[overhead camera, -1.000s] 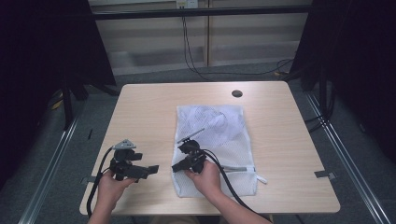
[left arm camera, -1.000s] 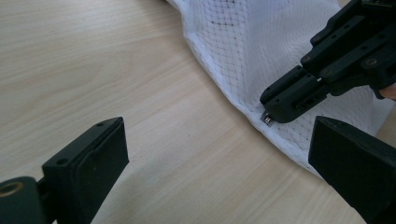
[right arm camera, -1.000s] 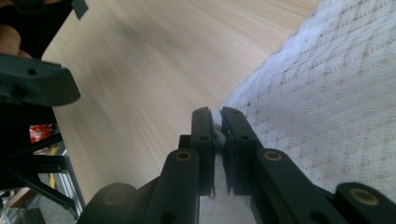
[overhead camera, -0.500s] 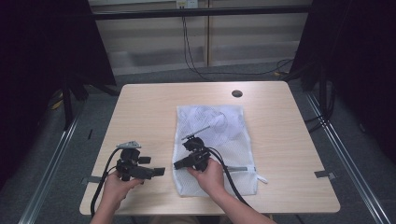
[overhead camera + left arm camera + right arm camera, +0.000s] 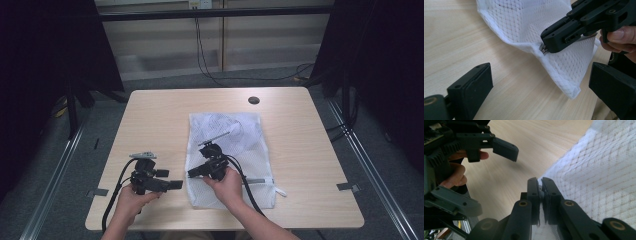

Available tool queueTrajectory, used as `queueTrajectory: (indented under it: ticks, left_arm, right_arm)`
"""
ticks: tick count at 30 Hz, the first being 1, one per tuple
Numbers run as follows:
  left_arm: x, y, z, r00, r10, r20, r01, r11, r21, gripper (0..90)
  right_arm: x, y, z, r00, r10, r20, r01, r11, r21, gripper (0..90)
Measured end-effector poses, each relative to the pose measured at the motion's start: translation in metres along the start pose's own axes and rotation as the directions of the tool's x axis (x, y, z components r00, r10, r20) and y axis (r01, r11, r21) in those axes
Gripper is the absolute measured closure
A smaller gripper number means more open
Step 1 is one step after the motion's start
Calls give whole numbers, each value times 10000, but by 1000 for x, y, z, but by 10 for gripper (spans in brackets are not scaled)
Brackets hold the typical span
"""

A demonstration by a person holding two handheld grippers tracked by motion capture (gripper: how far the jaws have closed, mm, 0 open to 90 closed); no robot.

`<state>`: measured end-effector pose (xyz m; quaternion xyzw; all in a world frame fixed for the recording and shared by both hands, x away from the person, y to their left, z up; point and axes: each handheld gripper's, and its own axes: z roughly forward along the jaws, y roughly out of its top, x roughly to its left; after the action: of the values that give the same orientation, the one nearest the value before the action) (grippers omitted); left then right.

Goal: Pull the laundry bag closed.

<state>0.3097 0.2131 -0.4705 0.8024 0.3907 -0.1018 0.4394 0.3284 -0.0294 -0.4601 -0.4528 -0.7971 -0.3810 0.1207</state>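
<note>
Right gripper (image 5: 540,182) is pinched shut on the zipper pull (image 5: 544,49) at the left edge of the mesh bag (image 5: 235,150). In the left gripper view the metal tab shows right at its tips, upper centre-right of frame. The bag lies flat on the table (image 5: 155,115), centre of the high view, its near end towards the person; something pale sits inside at its far end, can't tell what.

Left gripper (image 5: 539,85) is spread wide, nothing between the jaws, hovering over bare wood just left of the bag corner (image 5: 574,93).

Step in hand, as I read it: work the zipper along that edge.

How to do it well:
- Left needs to clamp the bag corner or hem first. Without an anchor the mesh will just bunch and drag with the pull.
- Grip fabric beside the zip line, not on it.
- Pull the tab along the edge, low and parallel to the table, not upward.
- Keep the pinch on the tab itself; it's small and could slip out.
- Slow, steady stroke; stop if mesh snags in the slider.
</note>
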Motion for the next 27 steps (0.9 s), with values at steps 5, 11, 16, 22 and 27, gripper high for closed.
queueTrajectory:
  ticks: [5, 11, 16, 22, 27]
  left_arm:
    - [-1, 1, 5, 9996, -166, 218, 166, 9999, 43, 71]
    - [-3, 1, 13, 9989, -190, 440, 179, 9995, 255, 102]
    - [-5, 2, 20, 9951, -441, 882, 419, 9988, 271, 162]
    - [-5, 3, 26, 9945, -443, 948, 406, 9983, 408, 231]
    - [-6, 4, 31, 9931, -562, 1031, 531, 9981, 325, 304]
  right_arm:
    - [2, 1, -2, 10000, -96, -26, 96, 9999, -69, 848]
    - [2, 2, -6, 10000, -39, -73, 38, 9998, -196, 850]
    - [2, 1, -7, 9999, -92, -118, 89, 9996, -262, 850]
    - [2, 1, -10, 9997, -39, -238, 30, 9994, -357, 851]
    - [2, 1, -14, 9996, 10, -269, -20, 9992, -398, 851]
